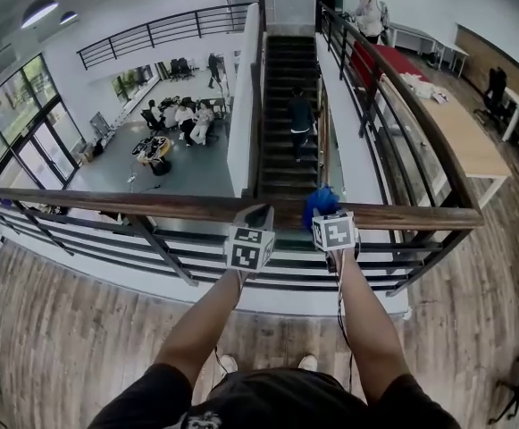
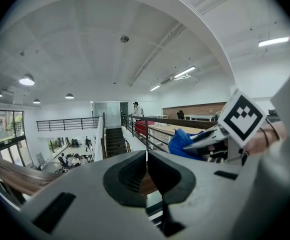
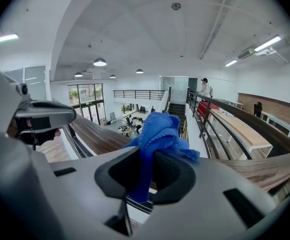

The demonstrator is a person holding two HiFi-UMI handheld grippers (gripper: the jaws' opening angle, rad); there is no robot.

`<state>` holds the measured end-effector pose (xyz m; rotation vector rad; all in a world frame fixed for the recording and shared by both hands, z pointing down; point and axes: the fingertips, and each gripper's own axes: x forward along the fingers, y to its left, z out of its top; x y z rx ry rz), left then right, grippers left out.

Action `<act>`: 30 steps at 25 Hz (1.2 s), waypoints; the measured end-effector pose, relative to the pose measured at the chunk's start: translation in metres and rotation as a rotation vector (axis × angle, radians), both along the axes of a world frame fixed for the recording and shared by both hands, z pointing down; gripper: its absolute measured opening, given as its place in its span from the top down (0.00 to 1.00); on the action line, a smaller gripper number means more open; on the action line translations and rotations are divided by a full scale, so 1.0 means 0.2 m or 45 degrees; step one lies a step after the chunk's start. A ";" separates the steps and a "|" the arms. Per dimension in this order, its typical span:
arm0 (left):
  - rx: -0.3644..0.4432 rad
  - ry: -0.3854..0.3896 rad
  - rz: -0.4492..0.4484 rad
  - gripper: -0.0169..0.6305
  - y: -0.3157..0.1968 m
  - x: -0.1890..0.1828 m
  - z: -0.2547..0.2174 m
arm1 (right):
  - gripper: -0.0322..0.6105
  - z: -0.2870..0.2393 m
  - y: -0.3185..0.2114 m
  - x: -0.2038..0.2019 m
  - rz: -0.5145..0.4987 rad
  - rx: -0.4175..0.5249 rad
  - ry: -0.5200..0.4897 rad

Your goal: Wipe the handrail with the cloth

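A brown wooden handrail [image 1: 107, 201] on dark metal bars runs across in front of me, above an atrium. My right gripper [image 1: 323, 206] is shut on a bunched blue cloth [image 1: 320, 200], held right at the rail top; in the right gripper view the blue cloth [image 3: 157, 134] sticks up between the jaws with the handrail [image 3: 97, 136] behind it. My left gripper [image 1: 257, 214] hovers at the rail just left of the right one, jaws shut with nothing between them. In the left gripper view the cloth [image 2: 180, 143] shows to the right.
The rail turns a corner at the right [image 1: 467, 214] and runs back along a balcony with a long table [image 1: 460, 132]. A staircase [image 1: 290, 114] descends ahead; a person stands at its top [image 1: 368, 12]. Wooden floor [image 1: 62, 329] lies under me.
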<state>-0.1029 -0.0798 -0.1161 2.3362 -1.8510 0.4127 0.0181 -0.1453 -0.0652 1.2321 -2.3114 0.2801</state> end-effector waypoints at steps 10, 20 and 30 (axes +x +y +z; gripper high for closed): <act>-0.031 0.026 0.082 0.95 -0.16 0.60 -0.01 | 0.84 -0.01 -0.16 0.72 0.127 -0.008 0.004; -0.049 0.026 0.268 0.95 -0.30 1.26 0.00 | 0.84 -0.01 -0.29 1.48 0.334 0.015 0.023; -0.064 0.017 0.416 0.95 -0.42 1.81 -0.01 | 0.84 0.01 -0.39 2.21 0.545 -0.001 0.059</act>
